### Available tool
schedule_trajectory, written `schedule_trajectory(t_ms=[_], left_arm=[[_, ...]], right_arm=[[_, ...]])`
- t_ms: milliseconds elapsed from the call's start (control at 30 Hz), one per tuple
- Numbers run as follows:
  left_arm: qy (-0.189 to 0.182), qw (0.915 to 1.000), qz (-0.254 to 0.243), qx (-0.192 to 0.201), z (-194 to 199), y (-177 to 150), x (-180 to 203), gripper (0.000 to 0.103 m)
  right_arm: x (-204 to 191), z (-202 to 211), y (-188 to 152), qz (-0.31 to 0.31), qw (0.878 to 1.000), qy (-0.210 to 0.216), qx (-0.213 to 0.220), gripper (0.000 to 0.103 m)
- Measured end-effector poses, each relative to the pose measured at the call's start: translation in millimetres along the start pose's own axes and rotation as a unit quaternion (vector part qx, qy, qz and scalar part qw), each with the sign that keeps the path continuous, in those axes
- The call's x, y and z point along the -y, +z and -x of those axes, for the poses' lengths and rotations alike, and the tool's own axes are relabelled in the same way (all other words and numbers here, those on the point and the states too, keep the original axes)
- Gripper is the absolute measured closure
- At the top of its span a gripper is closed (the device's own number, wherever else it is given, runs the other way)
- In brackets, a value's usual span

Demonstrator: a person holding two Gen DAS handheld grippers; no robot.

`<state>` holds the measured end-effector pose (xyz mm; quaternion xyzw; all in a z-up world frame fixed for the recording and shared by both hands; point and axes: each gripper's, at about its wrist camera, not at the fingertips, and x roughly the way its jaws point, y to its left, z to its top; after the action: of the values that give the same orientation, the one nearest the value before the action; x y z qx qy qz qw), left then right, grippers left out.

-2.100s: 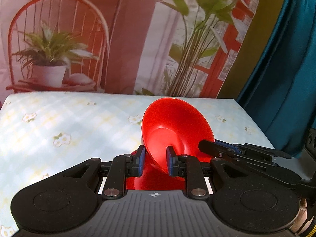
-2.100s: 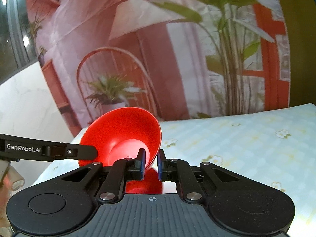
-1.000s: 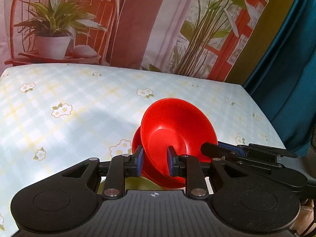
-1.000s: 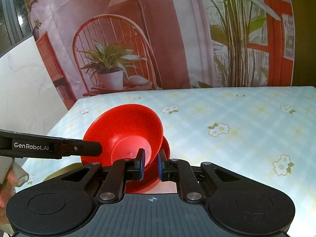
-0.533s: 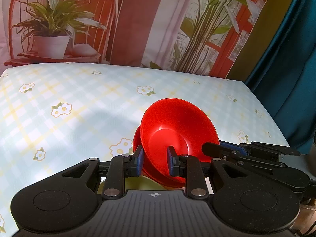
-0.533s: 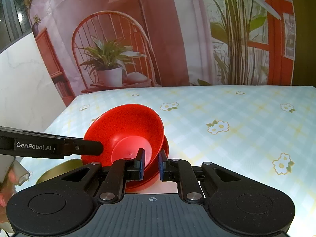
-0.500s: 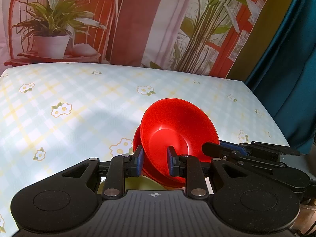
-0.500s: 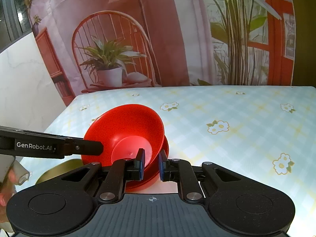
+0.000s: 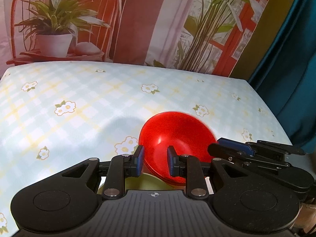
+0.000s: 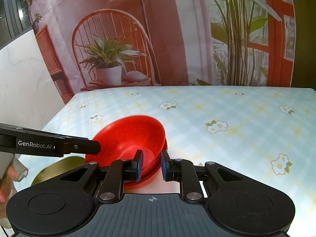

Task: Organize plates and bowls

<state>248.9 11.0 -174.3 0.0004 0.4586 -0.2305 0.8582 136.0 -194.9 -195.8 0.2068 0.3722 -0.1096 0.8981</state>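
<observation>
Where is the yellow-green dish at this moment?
The yellow-green dish sits at the table's near edge, partly tucked under the stacked red bowls, lower left in the right wrist view, below the left gripper.

Red bowl (image 10: 128, 136) nested (tilted) in red stack, tabletop.

you see a glossy, smooth red plastic bowl (image 9: 177, 136), a soft-looking printed cloth (image 9: 88, 106) with a matt checked weave under it, matt black ribbed plastic on the left gripper (image 9: 154, 163), and a dull olive plate (image 10: 59, 165).
</observation>
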Motion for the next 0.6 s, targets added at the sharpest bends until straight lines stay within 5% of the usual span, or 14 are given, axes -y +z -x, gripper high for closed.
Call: schedule_trajectory(t_ms=[600], left_arm=[[0.011, 0.9996, 0.025, -0.010, -12, 2, -5, 0.076]], right_arm=[[5, -11, -7, -0.008, 1.000, -0.001, -0.013, 0.084]])
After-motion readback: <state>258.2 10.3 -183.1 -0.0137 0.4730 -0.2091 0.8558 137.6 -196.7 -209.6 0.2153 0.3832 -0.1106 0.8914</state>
